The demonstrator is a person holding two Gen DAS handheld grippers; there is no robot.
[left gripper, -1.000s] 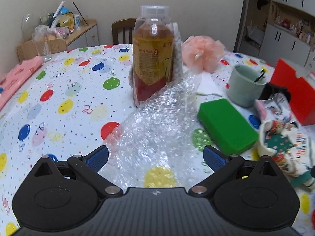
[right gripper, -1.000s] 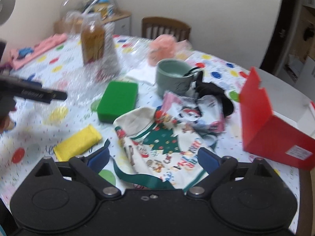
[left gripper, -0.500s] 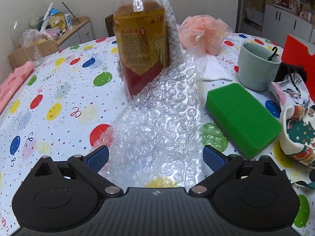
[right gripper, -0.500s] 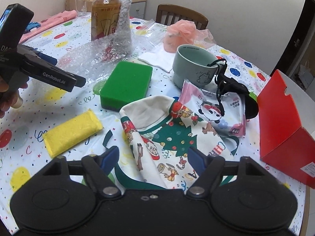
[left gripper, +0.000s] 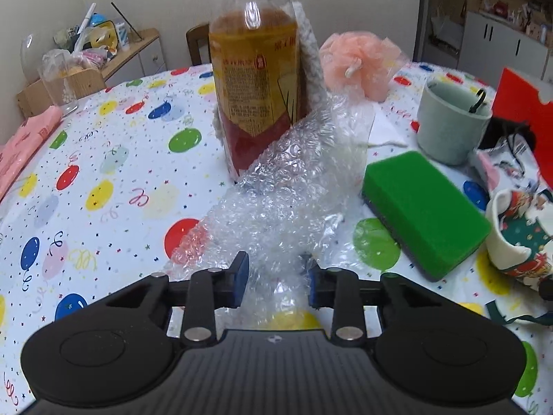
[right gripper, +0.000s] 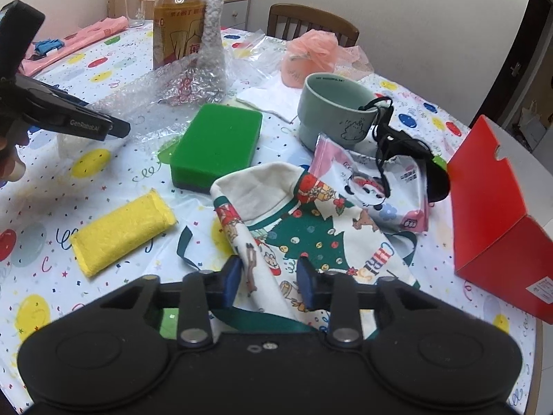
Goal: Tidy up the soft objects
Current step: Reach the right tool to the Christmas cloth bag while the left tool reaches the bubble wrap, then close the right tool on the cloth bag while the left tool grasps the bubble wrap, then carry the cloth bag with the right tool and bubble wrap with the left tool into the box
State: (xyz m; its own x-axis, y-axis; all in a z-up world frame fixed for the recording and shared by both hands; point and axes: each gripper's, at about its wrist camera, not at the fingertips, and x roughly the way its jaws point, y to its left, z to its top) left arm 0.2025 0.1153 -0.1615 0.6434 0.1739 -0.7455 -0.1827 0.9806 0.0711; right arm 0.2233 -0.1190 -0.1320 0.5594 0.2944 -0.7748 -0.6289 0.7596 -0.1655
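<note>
Your left gripper (left gripper: 275,278) has just been closing, and its blue pads now pinch the near edge of the bubble wrap (left gripper: 290,186), which gathers into a ridge between them. That sheet runs away from you across the balloon-print tablecloth (left gripper: 114,173) and leans against the tea bottle (left gripper: 257,79), so you are at the grasp step for this piece. Lifting it next calls, I judge, for a slow draw toward you so the far end slides off the bottle without tipping it. Beside the wrap lies the green sponge (left gripper: 423,207), apart from it, with the peach bath pouf (left gripper: 357,60) and the pale green mug (left gripper: 452,121) further back. Your right gripper (right gripper: 268,280) has also just been closing, and its jaws stand narrow on a fold of the Christmas-print cloth bag (right gripper: 311,228), whose green strap (right gripper: 273,323) trails under the gripper body. Whether the pads press the fabric firmly or only bracket it I cannot tell. The yellow sponge (right gripper: 121,231) lies free to its left, and the panda-print pouch (right gripper: 375,190) overlaps the bag's far side. No bin or target spot for the soft things is visible. The bottle's top is cut off in the left view, and the black cord item (right gripper: 408,145) by the mug is too tangled to name.
</note>
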